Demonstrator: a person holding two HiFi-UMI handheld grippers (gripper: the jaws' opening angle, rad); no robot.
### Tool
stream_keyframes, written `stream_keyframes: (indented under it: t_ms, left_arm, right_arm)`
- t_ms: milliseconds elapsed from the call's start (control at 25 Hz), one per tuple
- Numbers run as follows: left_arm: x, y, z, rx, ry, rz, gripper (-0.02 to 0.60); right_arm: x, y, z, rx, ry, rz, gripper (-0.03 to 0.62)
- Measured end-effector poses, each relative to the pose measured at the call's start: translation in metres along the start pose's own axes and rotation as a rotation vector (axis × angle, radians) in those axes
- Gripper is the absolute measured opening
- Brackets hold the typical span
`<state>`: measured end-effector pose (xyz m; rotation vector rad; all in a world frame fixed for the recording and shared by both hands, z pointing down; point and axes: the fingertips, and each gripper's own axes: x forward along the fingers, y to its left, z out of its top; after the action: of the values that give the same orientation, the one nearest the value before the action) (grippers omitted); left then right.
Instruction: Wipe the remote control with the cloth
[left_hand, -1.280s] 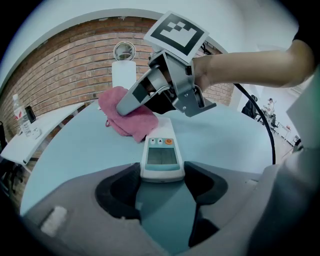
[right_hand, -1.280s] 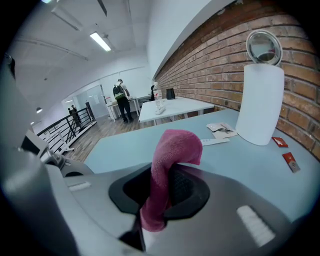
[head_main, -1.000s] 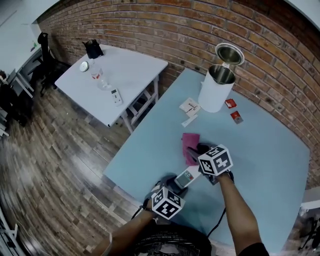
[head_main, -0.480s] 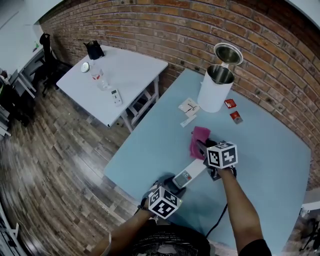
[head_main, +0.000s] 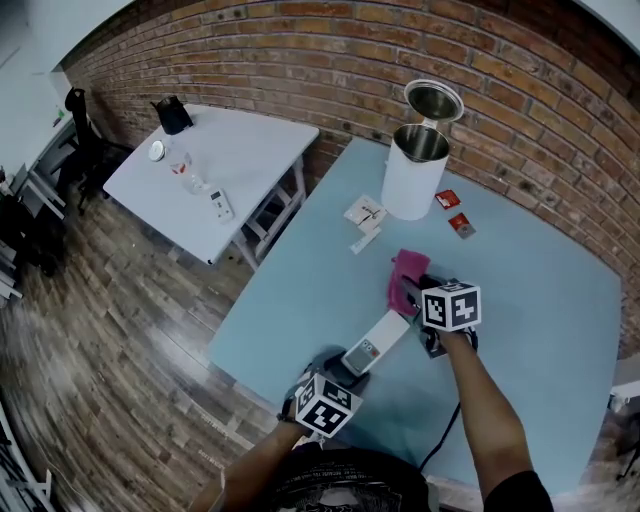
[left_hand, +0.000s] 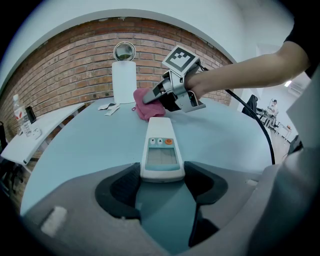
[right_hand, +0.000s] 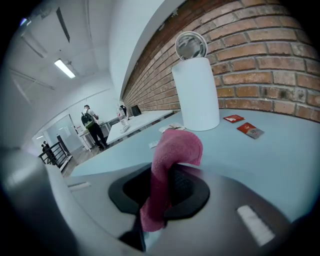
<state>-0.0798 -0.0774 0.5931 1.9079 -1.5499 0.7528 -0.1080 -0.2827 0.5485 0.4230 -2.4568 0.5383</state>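
The left gripper (left_hand: 162, 184) has its jaws clenched on the near end of the slim white remote control (left_hand: 161, 152), which lies flat on the pale blue counter (head_main: 540, 300), buttons up. The right gripper (right_hand: 162, 192) grasps the pink cloth (right_hand: 172, 150), whose bunched end droops over the jaws just beyond the remote's far end; contact between them cannot be made out. A tall white cylindrical bin (head_main: 408, 180) with its lid open stands further back, near the brick wall (head_main: 300, 60).
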Motion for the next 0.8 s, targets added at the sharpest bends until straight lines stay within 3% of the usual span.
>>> stream_keyframes:
  t_ms: [800]
  left_arm:
    - [-0.001,0.003,-0.003,0.002,-0.006,0.001,0.285]
  right_arm:
    - [-0.049,-0.022,-0.032,0.104,-0.065,-0.109,0.067]
